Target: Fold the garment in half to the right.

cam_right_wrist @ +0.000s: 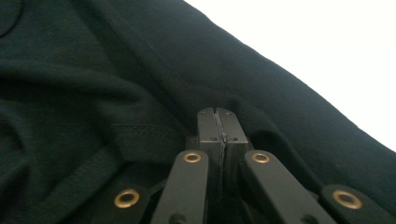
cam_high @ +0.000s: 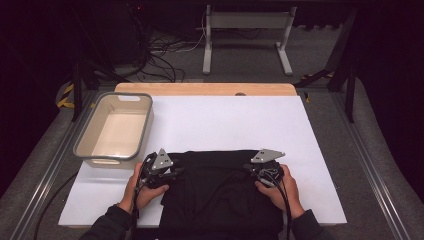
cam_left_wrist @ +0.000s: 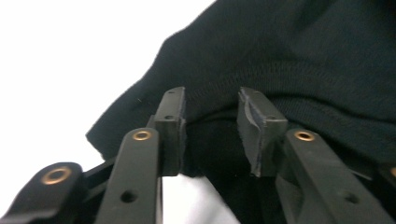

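Lying on the white table [cam_high: 225,120], the black garment [cam_high: 220,190] spreads from between both hands toward the near edge, which cuts off its lower part. A grey basin [cam_high: 114,129] stands just beyond its left corner, untouched. The left gripper [cam_left_wrist: 210,126] is spread over a ribbed hem; the right gripper [cam_right_wrist: 217,128] is pressed together against the cloth, though whether fabric is caught is unclear.

Your high view looks forward and down from above your side, taking in the whole white-covered table [cam_high: 225,120]. Each gripper view rides low and very close, looking along its own black jaws. All three share the black knitted garment [cam_high: 220,190] [cam_left_wrist: 299,60] [cam_right_wrist: 84,93].
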Action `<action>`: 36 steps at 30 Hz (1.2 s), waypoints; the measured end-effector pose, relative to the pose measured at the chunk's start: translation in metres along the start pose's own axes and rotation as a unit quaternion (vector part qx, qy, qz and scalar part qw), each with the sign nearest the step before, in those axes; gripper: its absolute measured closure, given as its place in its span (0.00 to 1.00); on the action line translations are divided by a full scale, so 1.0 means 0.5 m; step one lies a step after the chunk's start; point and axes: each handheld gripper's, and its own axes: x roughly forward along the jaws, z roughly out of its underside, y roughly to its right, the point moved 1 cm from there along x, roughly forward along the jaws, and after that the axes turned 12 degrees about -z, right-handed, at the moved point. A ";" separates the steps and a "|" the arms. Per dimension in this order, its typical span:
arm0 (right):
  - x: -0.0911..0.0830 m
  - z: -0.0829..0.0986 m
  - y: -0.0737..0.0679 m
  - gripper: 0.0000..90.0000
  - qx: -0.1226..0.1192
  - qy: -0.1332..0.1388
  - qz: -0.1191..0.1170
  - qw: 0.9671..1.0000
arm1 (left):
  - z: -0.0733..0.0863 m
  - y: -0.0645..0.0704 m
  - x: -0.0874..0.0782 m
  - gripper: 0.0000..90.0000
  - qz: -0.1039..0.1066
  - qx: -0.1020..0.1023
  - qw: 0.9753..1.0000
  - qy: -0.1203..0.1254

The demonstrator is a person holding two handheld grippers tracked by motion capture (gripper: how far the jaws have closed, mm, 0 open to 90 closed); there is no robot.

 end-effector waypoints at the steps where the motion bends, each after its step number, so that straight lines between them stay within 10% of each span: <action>1: -0.001 0.001 0.001 1.00 0.002 -0.003 0.002 1.000 | -0.002 -0.001 -0.003 0.62 -0.008 -0.005 1.000 0.005; 9: -0.015 0.008 0.022 0.88 0.007 -0.013 0.009 1.000 | -0.019 -0.008 0.003 0.38 -0.042 -0.016 0.999 0.016; 16: -0.066 0.003 0.097 0.56 0.049 0.080 0.079 0.993 | -0.035 -0.024 0.037 0.35 -0.061 -0.027 0.998 0.004; 24: -0.030 0.048 0.159 0.39 0.097 0.032 0.067 0.993 | -0.015 -0.041 0.072 0.29 -0.050 -0.059 0.996 -0.048; 36: -0.037 0.055 0.151 0.85 0.112 0.042 0.022 0.993 | -0.009 -0.043 0.074 0.51 -0.002 -0.088 0.995 -0.053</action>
